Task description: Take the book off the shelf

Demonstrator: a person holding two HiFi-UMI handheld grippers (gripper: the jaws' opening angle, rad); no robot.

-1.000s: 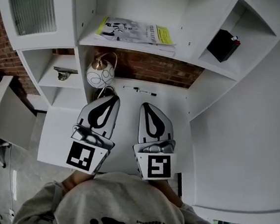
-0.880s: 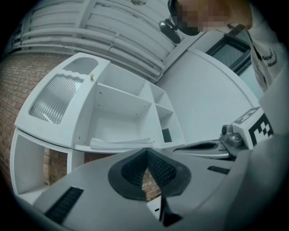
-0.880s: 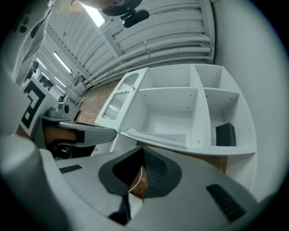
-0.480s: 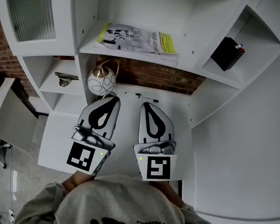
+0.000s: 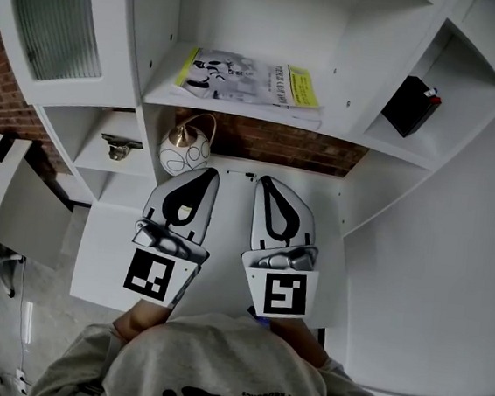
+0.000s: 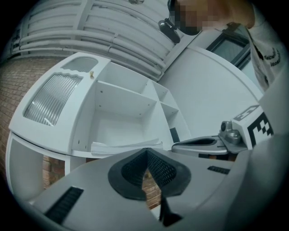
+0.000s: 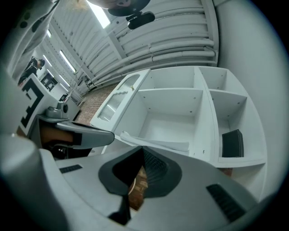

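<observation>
The thin book with a white and yellow cover [image 5: 247,78] lies flat on the middle board of the white wooden shelf unit [image 5: 267,10], close to the front edge of that board, and nothing touches it. Both grippers are in front of the unit and lower than this board, well apart from the book. The left gripper [image 5: 207,176] has its jaws pressed together with nothing between them; its tip points toward the unit, below the left part of the book. The right gripper [image 5: 266,182] is just beside it, also clenched and empty, below the right part of the book. In both gripper views the book shows as a thin white stack a little above the closed tips. A round white ornament with black lines and a golden handle [image 5: 185,151] stands at the lower level of the unit, near the left gripper's tip. A black box [image 5: 415,105] sits in the right side compartment of the unit.
</observation>
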